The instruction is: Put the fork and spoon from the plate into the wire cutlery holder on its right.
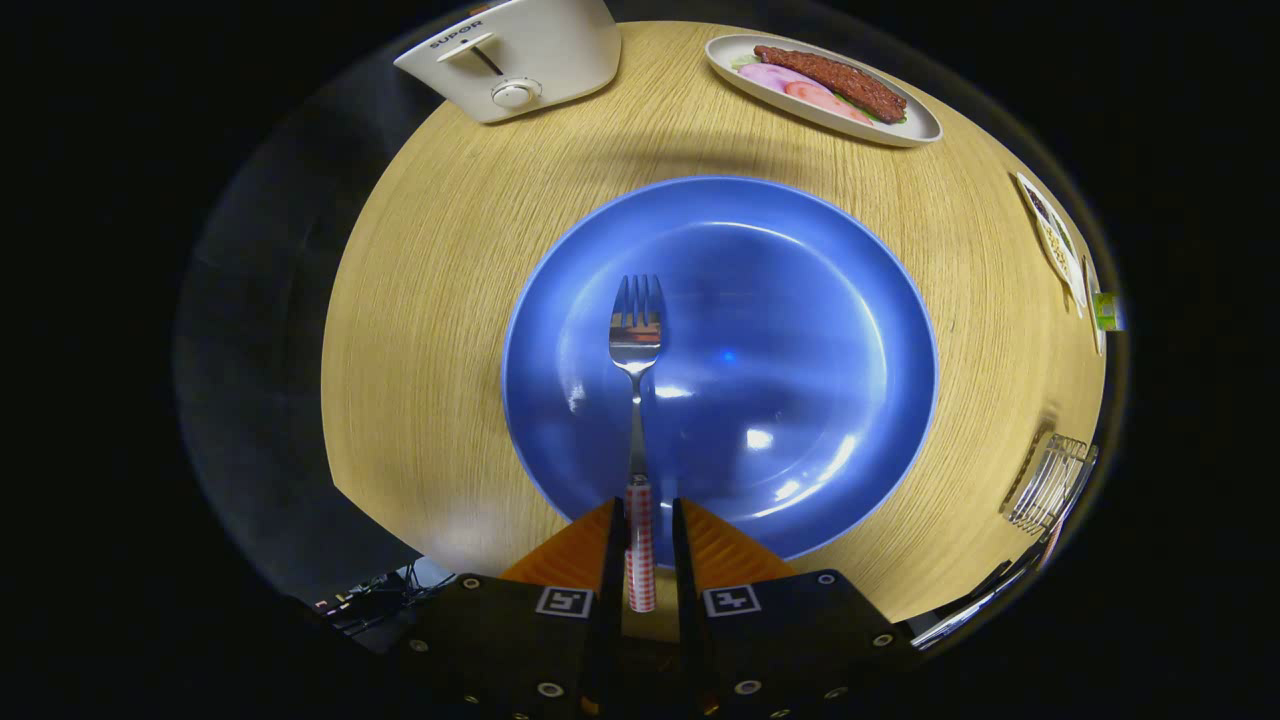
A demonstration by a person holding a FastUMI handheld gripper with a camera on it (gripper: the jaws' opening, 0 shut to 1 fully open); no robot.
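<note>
A steel fork [637, 335] with a red-and-white checked handle [640, 545] points away from me over the blue plate [800, 300]. Its handle lies between the fingers of my gripper [645, 515], which is shut on it. The tines hang over the plate's left half. The plate holds nothing else that I can see. The wire cutlery holder [1050, 482] stands on the wooden table to the right of the plate, near the table's edge; the handle of a utensil [975, 600] sticks out of it towards me.
A white toaster [515, 55] stands at the far left of the round table [450, 300]. A white dish of meat and sliced food [825, 85] sits at the far right. Small plates [1050, 235] line the right edge.
</note>
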